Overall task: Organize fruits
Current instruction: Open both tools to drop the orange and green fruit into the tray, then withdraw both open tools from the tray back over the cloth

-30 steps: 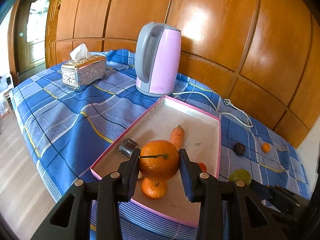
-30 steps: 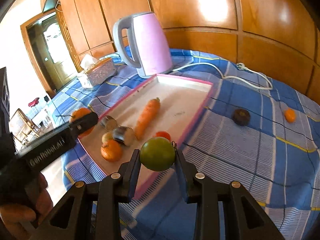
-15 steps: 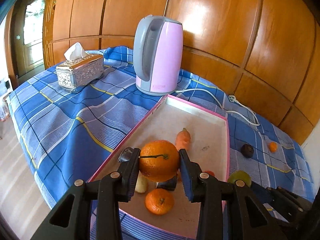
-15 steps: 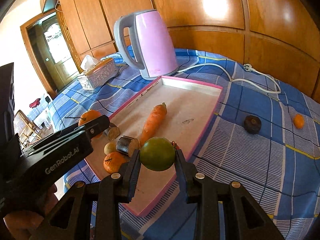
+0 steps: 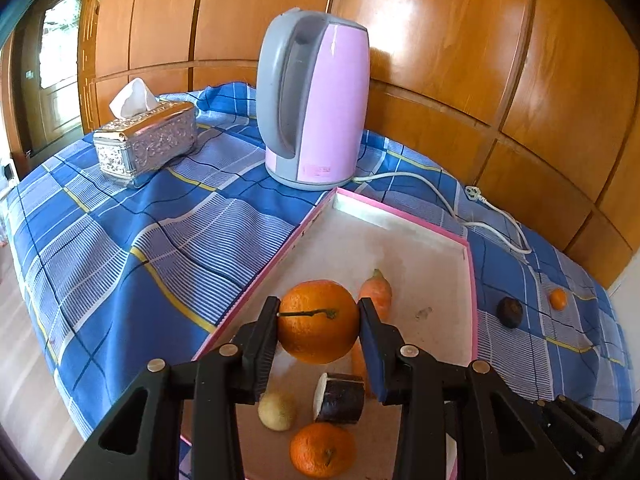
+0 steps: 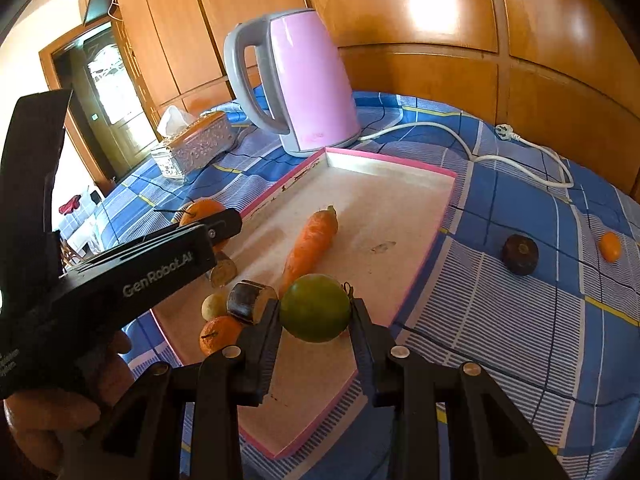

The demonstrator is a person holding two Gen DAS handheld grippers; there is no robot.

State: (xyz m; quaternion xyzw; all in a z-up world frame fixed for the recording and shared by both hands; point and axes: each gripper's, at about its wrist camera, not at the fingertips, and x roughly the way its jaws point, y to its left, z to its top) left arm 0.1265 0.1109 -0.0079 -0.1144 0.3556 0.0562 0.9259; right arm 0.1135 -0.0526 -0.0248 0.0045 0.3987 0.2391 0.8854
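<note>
My left gripper [image 5: 319, 322] is shut on a large orange [image 5: 318, 322] with a dry stalk, held above the near part of the pink-rimmed tray [image 5: 404, 220]. My right gripper [image 6: 314, 314] is shut on a green round fruit [image 6: 315, 307] over the tray's [image 6: 424, 248] near right side. In the tray lie a carrot [image 6: 310, 246], a small orange [image 5: 322, 454], a pale small fruit [image 5: 277, 410] and a dark cut piece [image 5: 339, 398]. In the right wrist view the left gripper's body [image 6: 152, 270] crosses from the left, a hand under it.
A pink kettle [image 5: 316, 100] stands behind the tray, its white cord [image 5: 472, 216] trailing right. A silver tissue box [image 5: 146, 144] sits at the far left. On the blue checked cloth right of the tray lie a dark round fruit [image 6: 520, 254] and a tiny orange fruit [image 6: 610, 246].
Both grippers have moved forward over the tray with their fruits still held. The kettle and tray's far end look nearer; the fruits in the tray now lie below the left gripper.
</note>
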